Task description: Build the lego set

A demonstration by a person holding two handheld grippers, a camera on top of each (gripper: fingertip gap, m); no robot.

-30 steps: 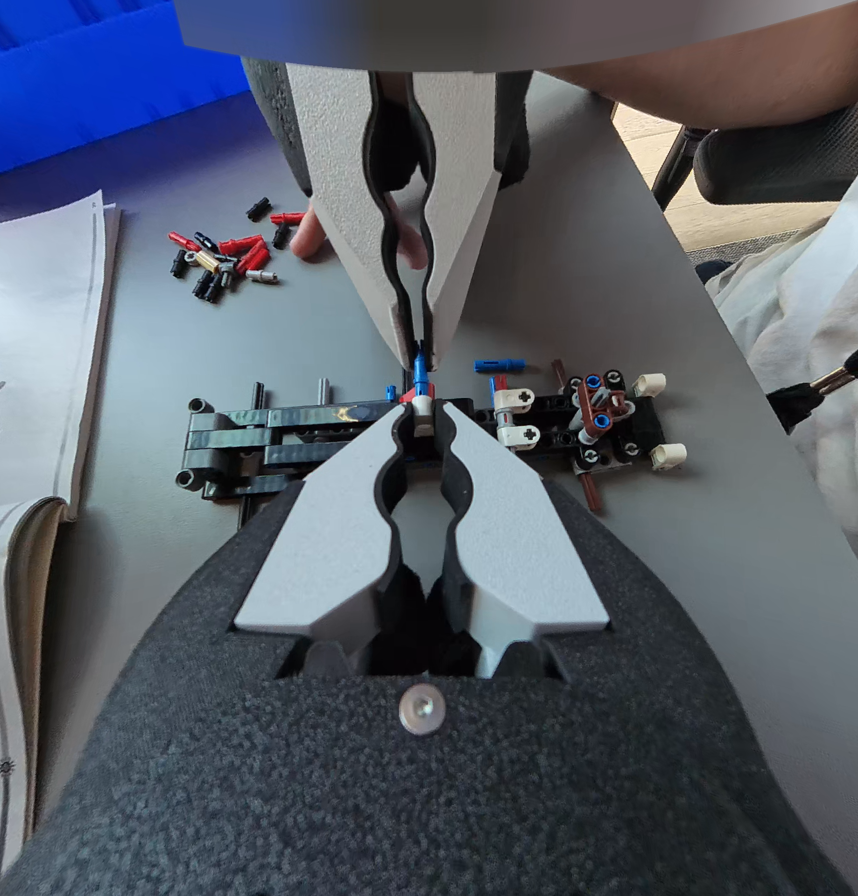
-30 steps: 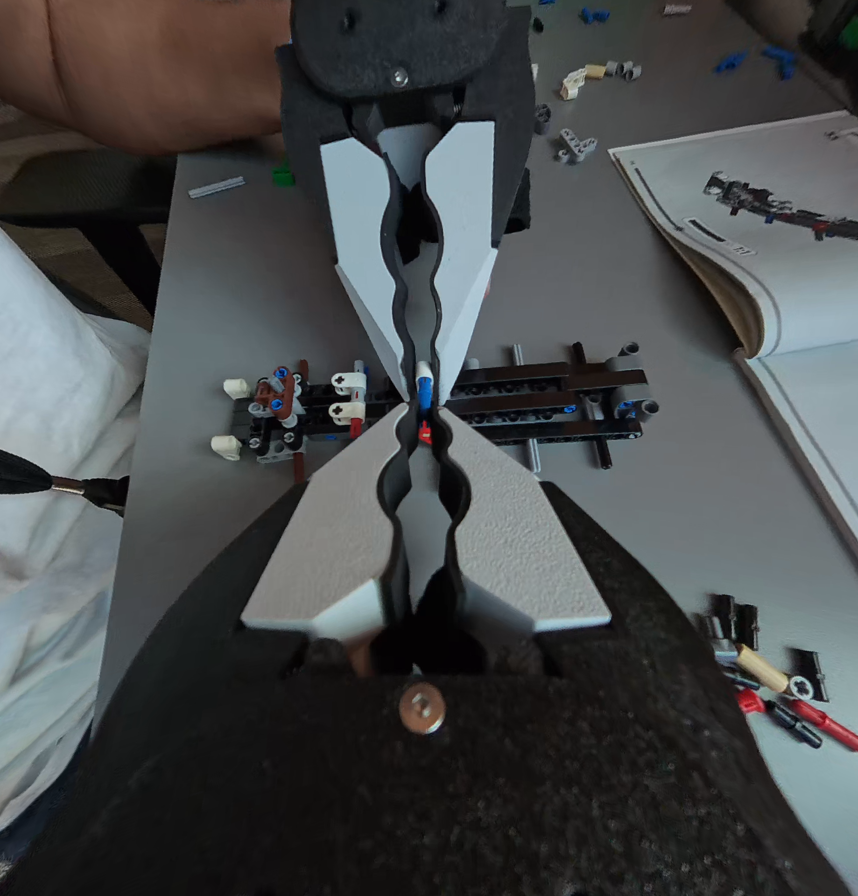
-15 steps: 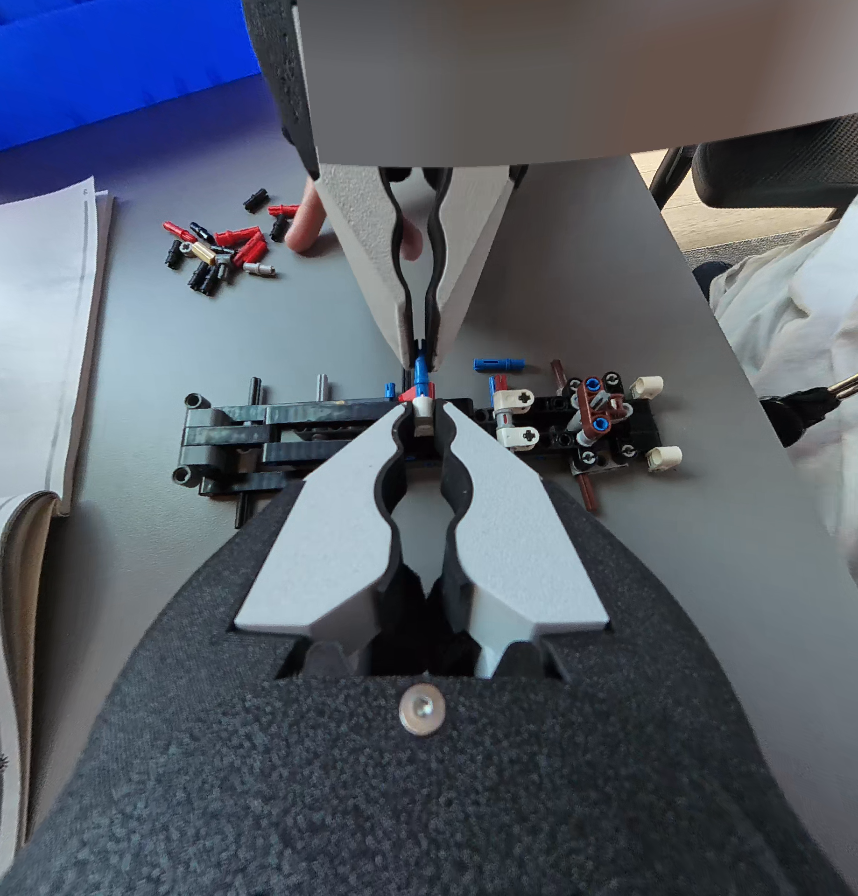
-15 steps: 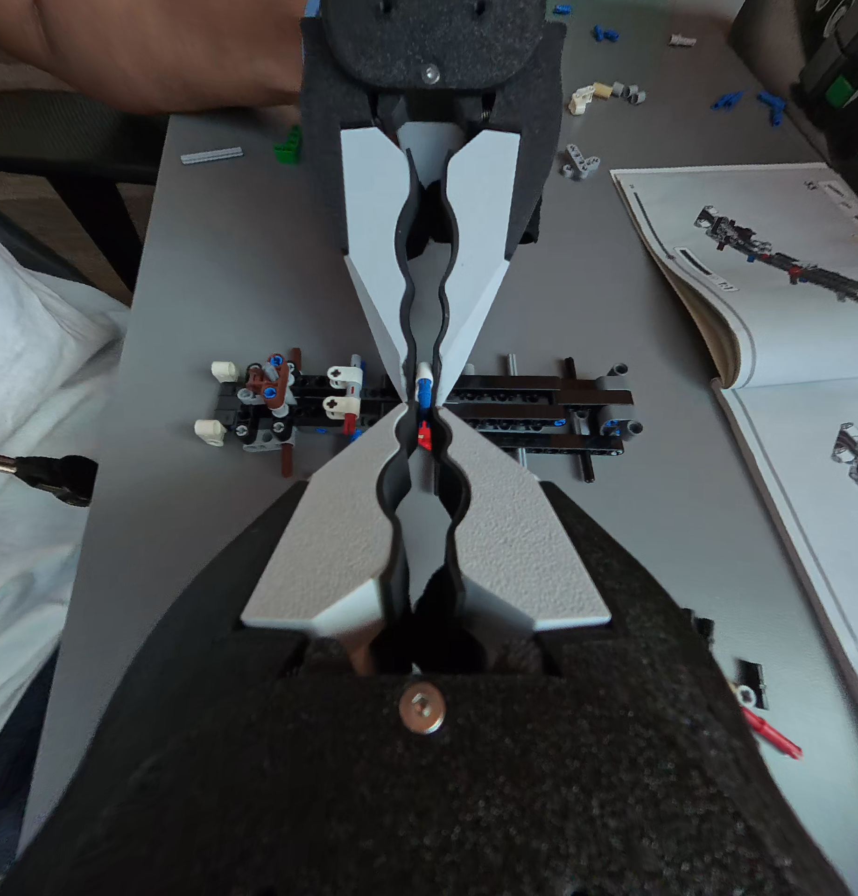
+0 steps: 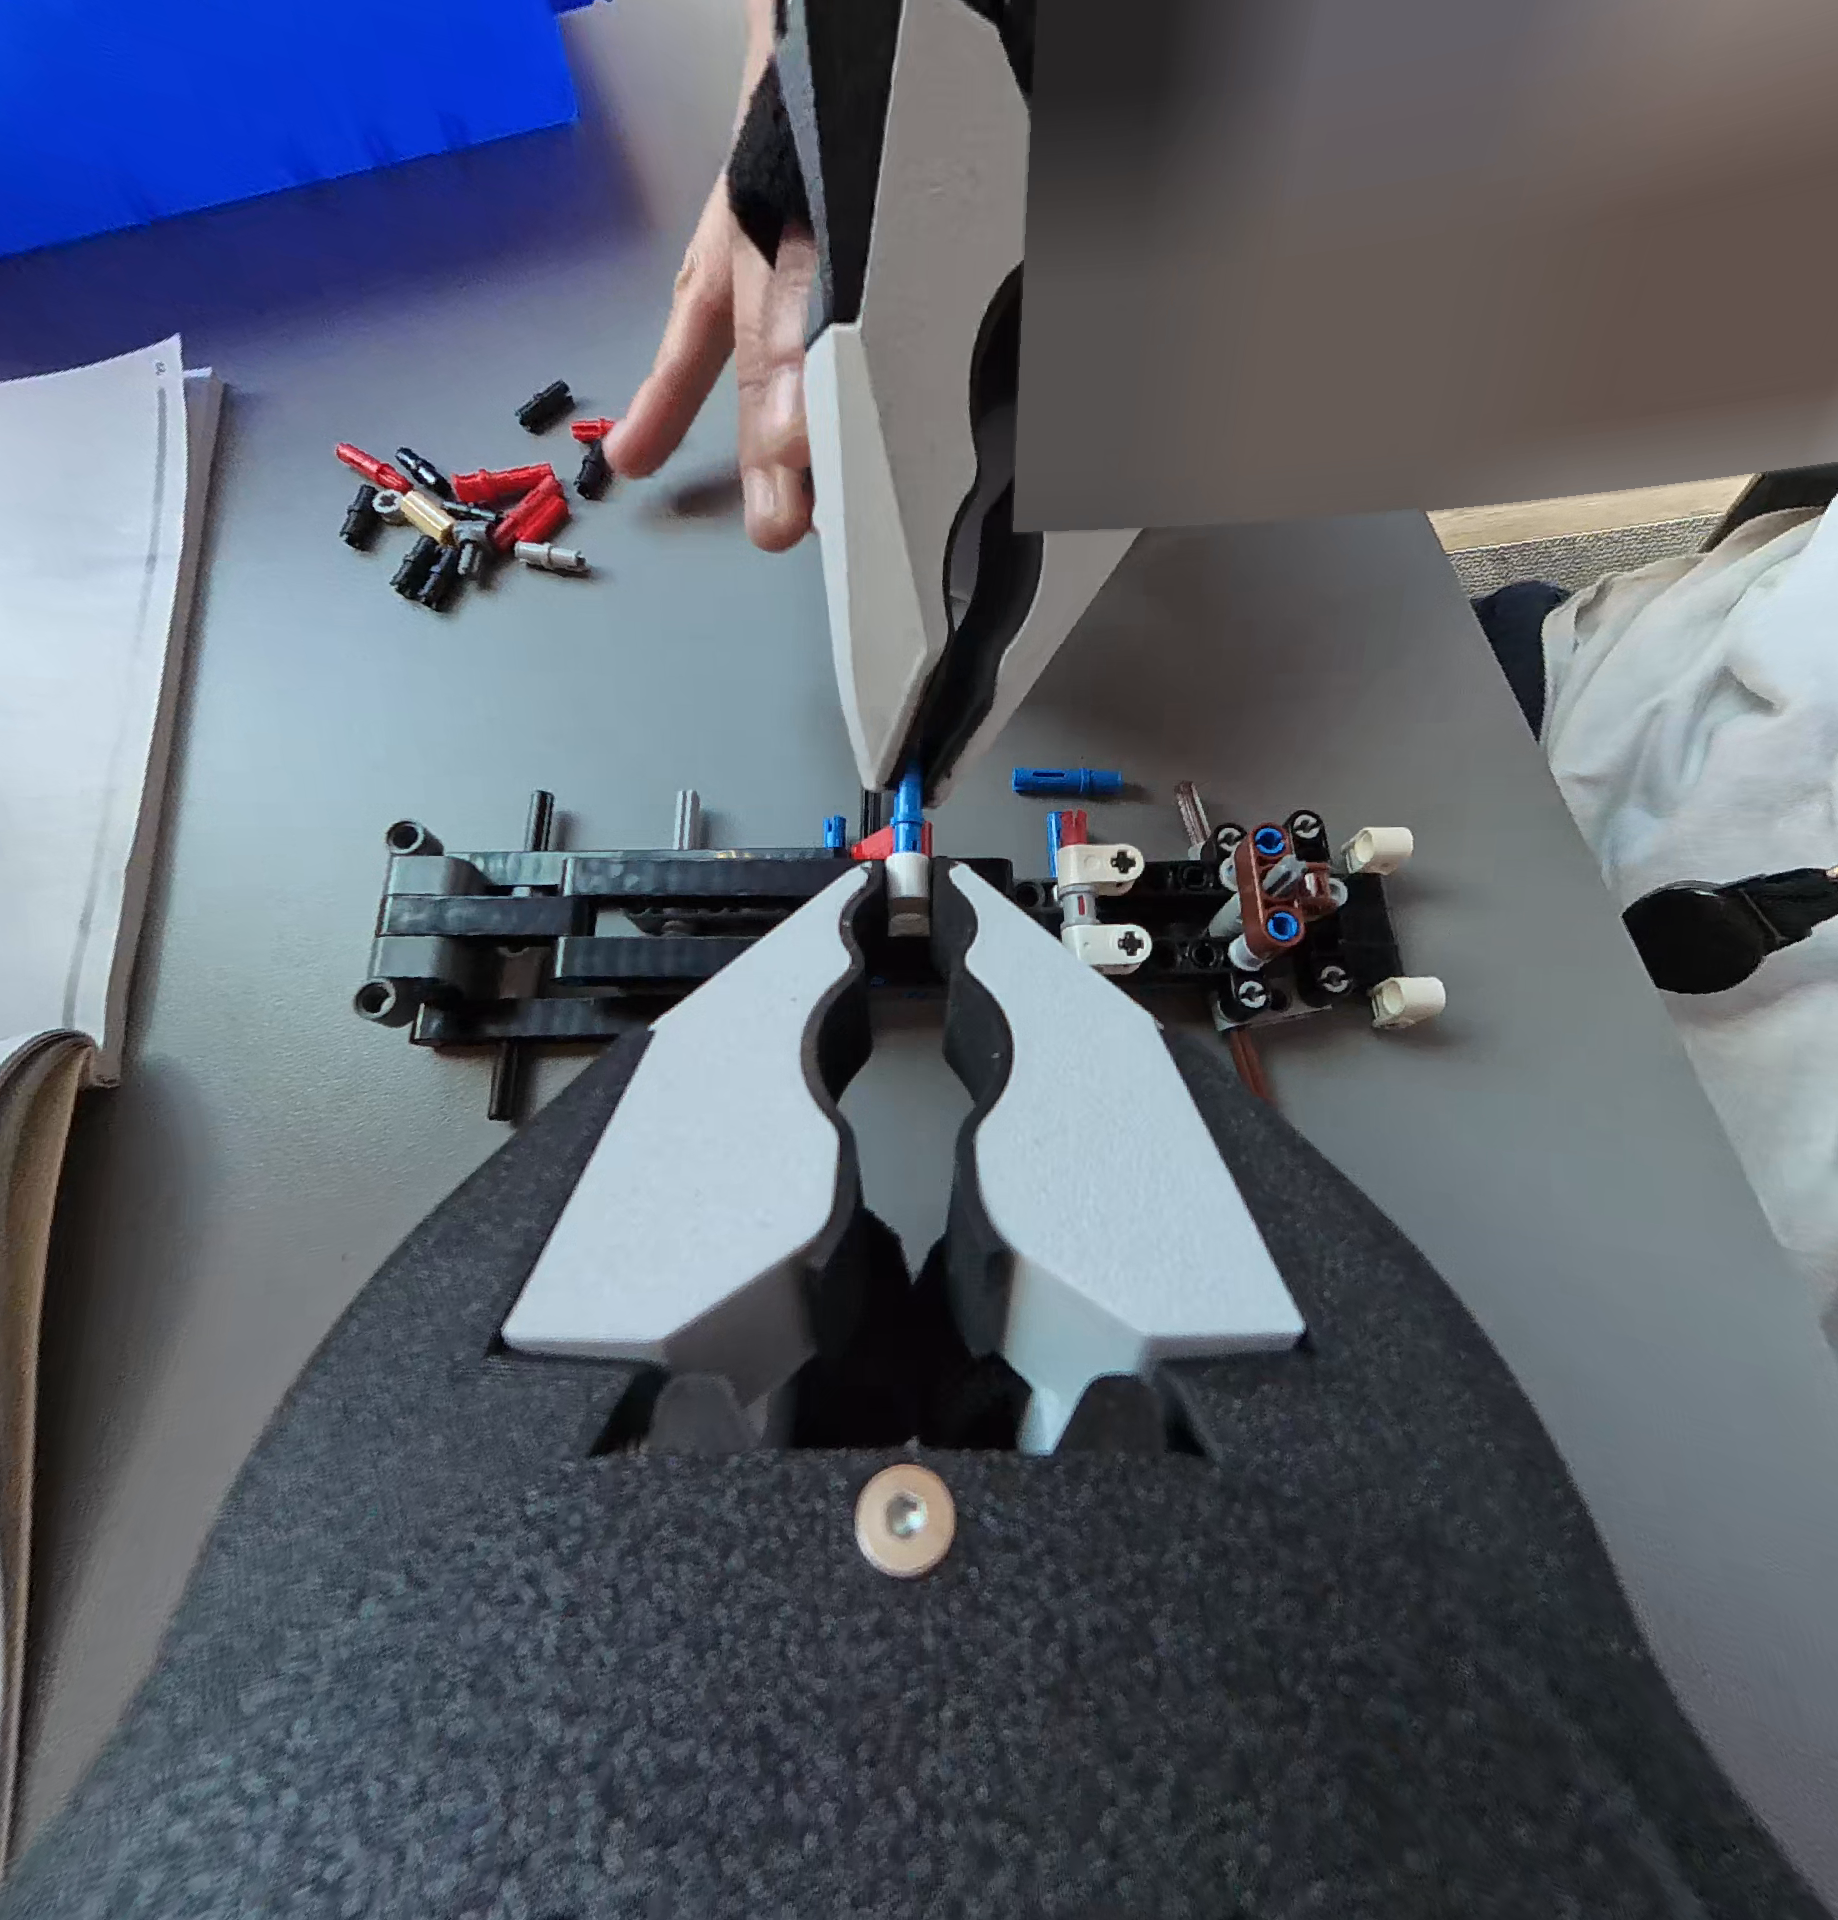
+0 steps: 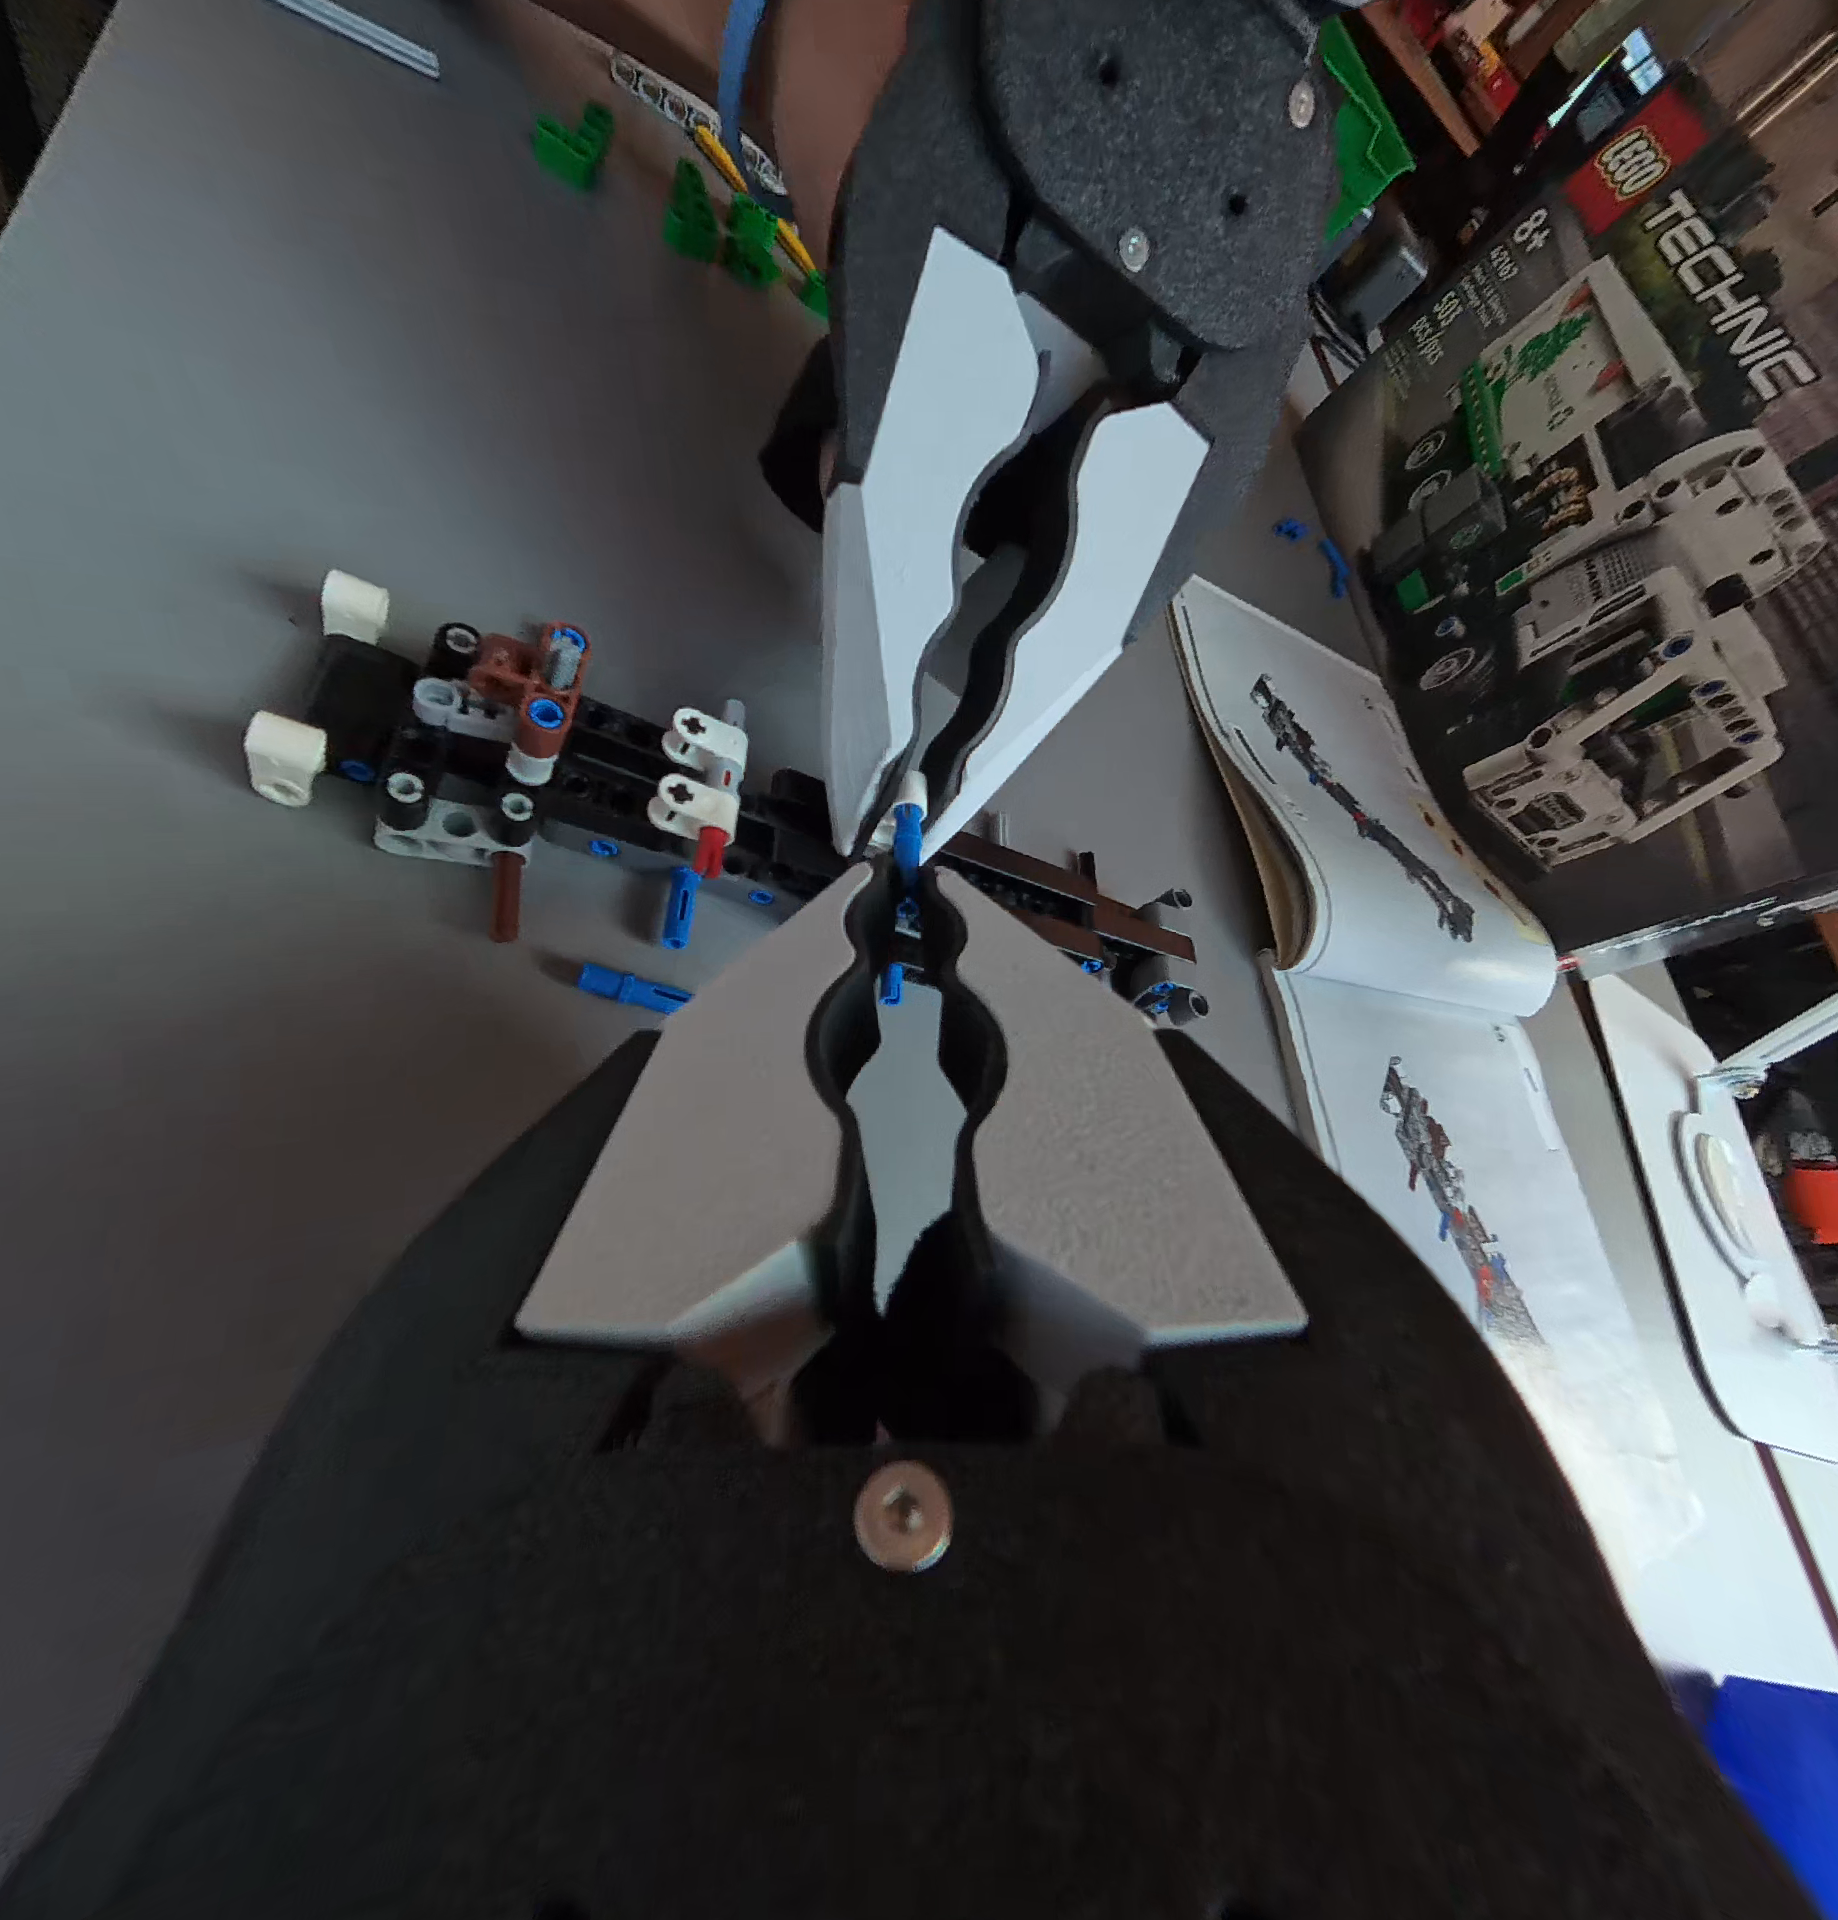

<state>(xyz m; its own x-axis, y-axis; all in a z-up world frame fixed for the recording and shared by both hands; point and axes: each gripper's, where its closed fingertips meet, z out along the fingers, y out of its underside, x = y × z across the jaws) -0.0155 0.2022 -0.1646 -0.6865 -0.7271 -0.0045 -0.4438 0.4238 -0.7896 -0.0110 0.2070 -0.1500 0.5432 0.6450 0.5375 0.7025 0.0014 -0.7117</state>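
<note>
My left gripper (image 5: 907,883) is shut on a small white connector (image 5: 907,871) just in front of the long black beam assembly (image 5: 582,914) lying on the grey table (image 5: 1310,1195). A blue pin (image 5: 907,805) sticks out of the connector's far end, next to a red piece (image 5: 871,844). My right gripper (image 5: 902,774) comes down from above, tilted, and is shut on that pin. In the right wrist view my right gripper (image 6: 899,883) pinches the blue pin (image 6: 904,831), and the left gripper (image 6: 894,821) holds the white connector (image 6: 910,787) just beyond it.
A loose blue pin (image 5: 1066,781) lies behind the assembly. A pile of red and black pins (image 5: 458,509) sits at the back left by a person's fingers (image 5: 728,364). An open instruction booklet (image 6: 1414,935), a printed box (image 6: 1621,520), green pieces (image 6: 707,218) and a blue bin (image 5: 219,104) surround the area. The grippers are tip to tip, or close to it.
My right gripper has rolled and tilted while staying shut on the blue pin; its view is now turned. The hand's fingers have spread. My left gripper holds the white connector still.
</note>
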